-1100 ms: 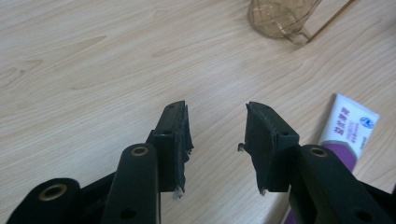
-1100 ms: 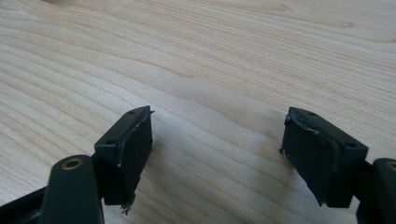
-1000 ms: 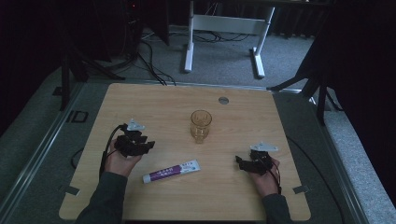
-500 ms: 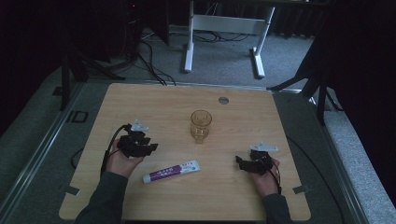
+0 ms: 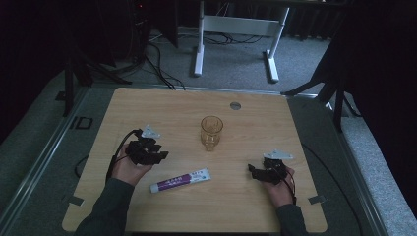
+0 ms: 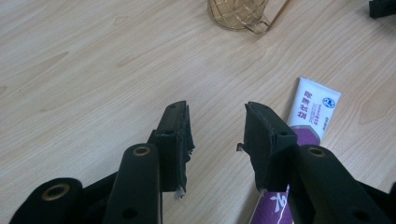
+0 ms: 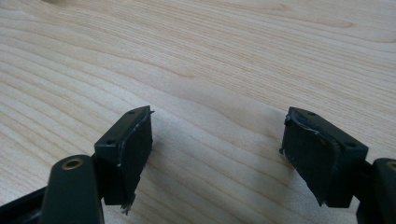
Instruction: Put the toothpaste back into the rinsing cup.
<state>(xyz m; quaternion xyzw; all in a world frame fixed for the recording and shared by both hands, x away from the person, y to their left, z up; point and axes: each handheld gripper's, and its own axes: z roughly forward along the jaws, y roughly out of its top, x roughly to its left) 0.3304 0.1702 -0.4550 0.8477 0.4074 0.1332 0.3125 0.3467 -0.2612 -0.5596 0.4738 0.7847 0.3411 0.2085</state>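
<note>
A white and purple toothpaste tube (image 5: 180, 180) lies flat on the wooden table (image 5: 172, 105), near the front. An amber patterned glass (image 5: 211, 132) stands upright at mid-table. My left gripper (image 5: 163, 155) hovers just left of the tube, held in a hand. In the left gripper view my left gripper (image 6: 217, 121) is open, its jaws have just been closing a little, and only bare wood lies between them. The tube (image 6: 313, 109) runs under its right jaw, and the glass (image 6: 238, 11) is ahead. At the right, my right gripper (image 5: 252, 170) rests low. My right gripper (image 7: 217, 126) is open wide over bare wood.
A round grey grommet (image 5: 235, 105) is set in the table's far edge. Beyond the table stand a white desk frame (image 5: 236, 34) and dark stands on grey carpet. Cables trail from both grippers off the table's sides.
The left gripper has edged slightly to the right, toward the tube. The right hand, the tube and the glass have stayed where they were.
</note>
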